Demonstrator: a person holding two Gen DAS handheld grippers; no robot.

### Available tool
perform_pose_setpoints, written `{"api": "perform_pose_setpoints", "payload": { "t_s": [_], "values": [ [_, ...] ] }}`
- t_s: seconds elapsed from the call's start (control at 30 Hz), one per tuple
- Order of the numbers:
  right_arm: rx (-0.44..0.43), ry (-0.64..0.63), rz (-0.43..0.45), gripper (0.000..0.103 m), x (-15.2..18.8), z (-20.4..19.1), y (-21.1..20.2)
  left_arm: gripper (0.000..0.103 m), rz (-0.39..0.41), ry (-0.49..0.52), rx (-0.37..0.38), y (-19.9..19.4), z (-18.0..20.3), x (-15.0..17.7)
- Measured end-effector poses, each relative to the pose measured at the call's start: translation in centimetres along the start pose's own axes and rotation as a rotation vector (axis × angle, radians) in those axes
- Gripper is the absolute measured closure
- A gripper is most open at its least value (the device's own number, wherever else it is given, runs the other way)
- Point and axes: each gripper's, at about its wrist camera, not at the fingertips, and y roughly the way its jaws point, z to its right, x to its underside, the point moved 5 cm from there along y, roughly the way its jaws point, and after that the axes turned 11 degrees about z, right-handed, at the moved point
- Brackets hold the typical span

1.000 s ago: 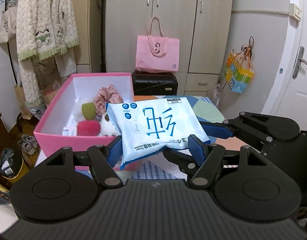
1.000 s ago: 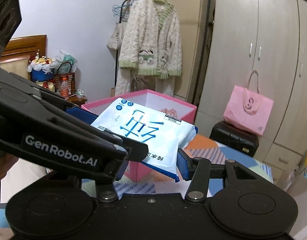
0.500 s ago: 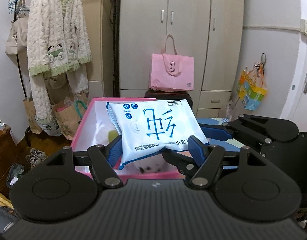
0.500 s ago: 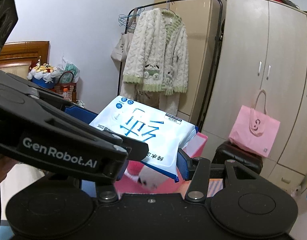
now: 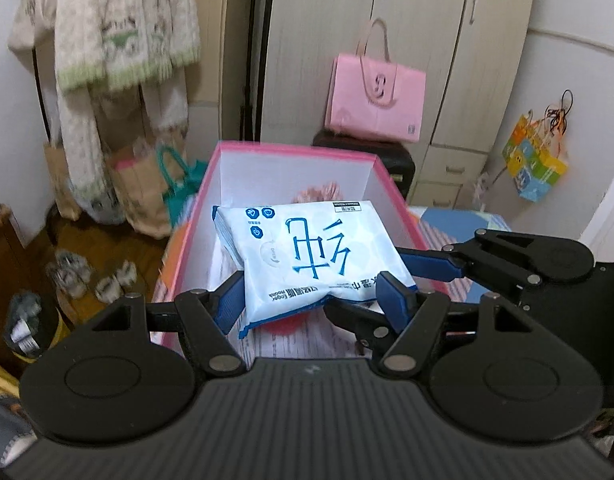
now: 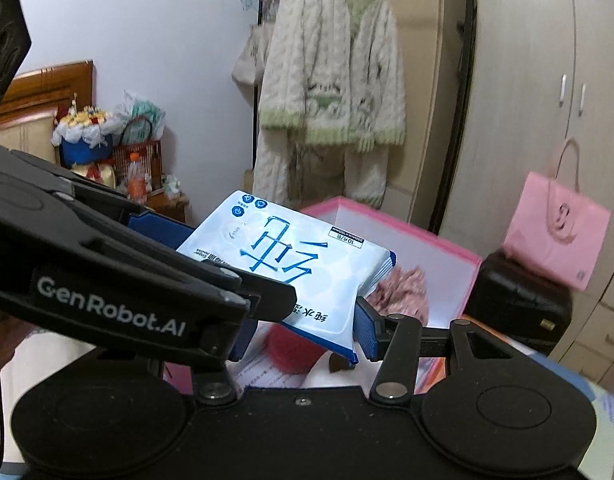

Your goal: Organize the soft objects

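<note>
A white and blue pack of wet wipes [image 5: 307,252] hangs over the open pink box [image 5: 291,148]. My left gripper [image 5: 311,300] is shut on the pack's near edge, one blue pad on each side. In the same view my right gripper's blue finger [image 5: 427,260] presses the pack's right side. The right wrist view shows the pack [image 6: 283,256] clamped in my right gripper [image 6: 303,332], with the left gripper's black arm [image 6: 107,280] crossing from the left. Under the pack in the box [image 6: 407,228] lie a pink scrunchie [image 6: 403,288] and a red round pad [image 6: 291,352].
A black case [image 5: 391,156] with a pink tote bag [image 5: 375,100] on it stands behind the box, before a wardrobe [image 5: 387,40]. A knitted cardigan [image 5: 123,32] hangs at the left over paper bags [image 5: 143,192]. Shoes [image 5: 87,276] lie on the floor.
Both grippers have carried the pack leftwards from beside the box to above its inside. The box now lies straight under the pack, and both grips have held.
</note>
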Motion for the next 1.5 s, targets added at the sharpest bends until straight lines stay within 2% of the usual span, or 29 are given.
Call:
{"api": "perform_pose_setpoints", "payload": {
  "t_s": [0.27,0.47,0.53,0.63,0.87,1.1,1.27,1.4,1.5],
  "values": [
    [-0.033,0.014,-0.113,0.046,1.3,0.2,2.2,0.035,-0.082,-0.021,0.028,1.9,-0.9,1.3],
    [-0.046,0.04,-0.153,0.047,2.0,0.6,2.8,0.033,-0.078,-0.003,-0.016,1.9,-1.1,1.8],
    [-0.049,0.03,-0.153,0.044,2.0,0.6,2.5,0.031,-0.069,0.003,-0.022,1.7,-1.2,1.7],
    [-0.063,0.002,-0.143,0.035,1.8,0.6,1.5,0.031,-0.055,-0.005,-0.032,1.0,-1.2,1.5],
    [-0.089,0.096,-0.11,0.034,1.7,2.3,-0.8,0.027,-0.047,-0.071,-0.003,-0.8,-1.4,1.3],
    [-0.055,0.132,-0.069,0.031,1.4,3.7,-3.4,0.021,-0.038,-0.085,-0.01,-2.4,-0.7,1.1],
    [-0.032,0.116,-0.058,0.026,1.2,3.6,-5.3,0.015,-0.04,-0.084,0.041,-3.6,0.5,1.1],
    [0.0,0.105,-0.052,0.023,1.0,3.7,-6.9,0.014,-0.029,-0.078,0.014,-4.7,1.1,1.2],
    [0.031,0.107,-0.054,0.018,1.1,4.0,-8.0,0.004,-0.011,-0.067,0.008,-5.8,1.8,1.3]
  ]
}}
